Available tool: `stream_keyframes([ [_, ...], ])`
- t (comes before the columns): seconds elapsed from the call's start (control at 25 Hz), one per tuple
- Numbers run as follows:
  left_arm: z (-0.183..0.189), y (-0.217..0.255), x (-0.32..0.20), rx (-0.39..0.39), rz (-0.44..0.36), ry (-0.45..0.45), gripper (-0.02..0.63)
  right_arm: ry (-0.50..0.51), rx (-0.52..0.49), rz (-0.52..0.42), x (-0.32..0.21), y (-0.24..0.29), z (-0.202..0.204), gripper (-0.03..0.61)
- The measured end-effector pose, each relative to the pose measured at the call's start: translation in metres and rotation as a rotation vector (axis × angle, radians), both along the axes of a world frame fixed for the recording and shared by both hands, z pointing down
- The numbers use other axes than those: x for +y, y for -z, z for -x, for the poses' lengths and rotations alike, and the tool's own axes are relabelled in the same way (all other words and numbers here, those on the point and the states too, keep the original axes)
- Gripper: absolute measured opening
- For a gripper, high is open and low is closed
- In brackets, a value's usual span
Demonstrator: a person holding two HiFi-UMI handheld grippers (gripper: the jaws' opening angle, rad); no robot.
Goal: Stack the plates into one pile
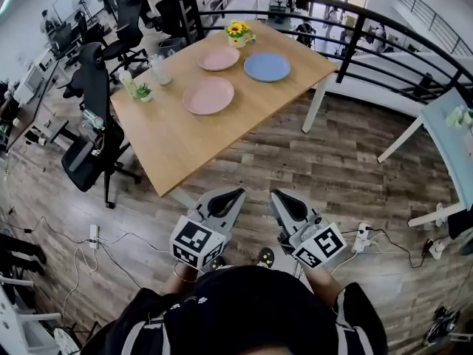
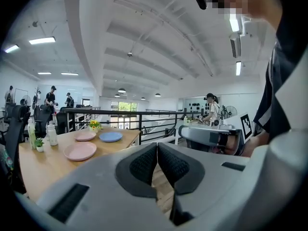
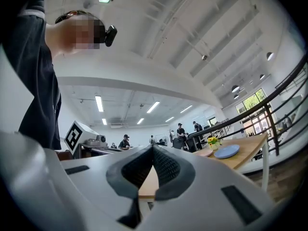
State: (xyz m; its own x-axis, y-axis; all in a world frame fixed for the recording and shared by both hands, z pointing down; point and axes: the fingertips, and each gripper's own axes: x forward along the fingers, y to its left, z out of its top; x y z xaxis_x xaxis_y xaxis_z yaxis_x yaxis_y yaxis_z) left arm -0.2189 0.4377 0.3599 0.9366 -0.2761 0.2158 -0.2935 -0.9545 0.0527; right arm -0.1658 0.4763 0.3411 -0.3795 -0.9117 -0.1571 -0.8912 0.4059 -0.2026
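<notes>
Pale wood bench (image 1: pixel 185 139), three plates on it, none stacked. Landmark: the yellow flower pot (image 1: pixel 238 34) at the bench's far edge.

- Far pink plate (image 1: pixel 218 58): just beside the pot, on its near-left side in the head view.
- Blue plate (image 1: pixel 267 66): near the pot, on its near-right side. Close to the far pink plate, with a strip of bare wood between them.
- Near pink plate (image 1: pixel 208 95): further from the pot than the other two, toward the person. Lies flat and touches neither of the others.
- Two bottles (image 1: pixel 159 70) and a small potted plant (image 1: pixel 143 92): left of the pot, along the bench's left edge.

Left gripper (image 1: pixel 235 193): well apart from the pot, past the bench's near corner and over the plank floor (image 1: pixel 332 168). Its tip points toward the bench. In the left gripper view the jaws are pressed together, the ribbed pads meet at the tips, and nothing sits between them. It touches no plate.

Right gripper (image 1: pixel 275 194): just beside the left one, equally far from the pot, also over the floor. In the right gripper view the jaws are closed tip to tip and empty. The bench edge and the blue plate show beyond them, out of reach.
</notes>
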Motion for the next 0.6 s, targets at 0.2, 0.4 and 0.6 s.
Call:
stream_keyframes([
  [0.2, -0.024, -0.002, 0.011, 0.003, -0.002, 0.004, 0.015, 0.025, 0.007, 0.004, 0.006, -0.002, -0.022, 0.002],
  [0.4, -0.037, -0.005, 0.019, 0.003, 0.006, 0.018, 0.015, 0.048, 0.000, 0.004, 0.012, -0.007, -0.037, 0.002],
  [0.6, -0.043, -0.006, 0.017, -0.004, 0.001, 0.025, 0.015, 0.054, -0.020, 0.011, 0.008, -0.013, -0.045, 0.002],
])
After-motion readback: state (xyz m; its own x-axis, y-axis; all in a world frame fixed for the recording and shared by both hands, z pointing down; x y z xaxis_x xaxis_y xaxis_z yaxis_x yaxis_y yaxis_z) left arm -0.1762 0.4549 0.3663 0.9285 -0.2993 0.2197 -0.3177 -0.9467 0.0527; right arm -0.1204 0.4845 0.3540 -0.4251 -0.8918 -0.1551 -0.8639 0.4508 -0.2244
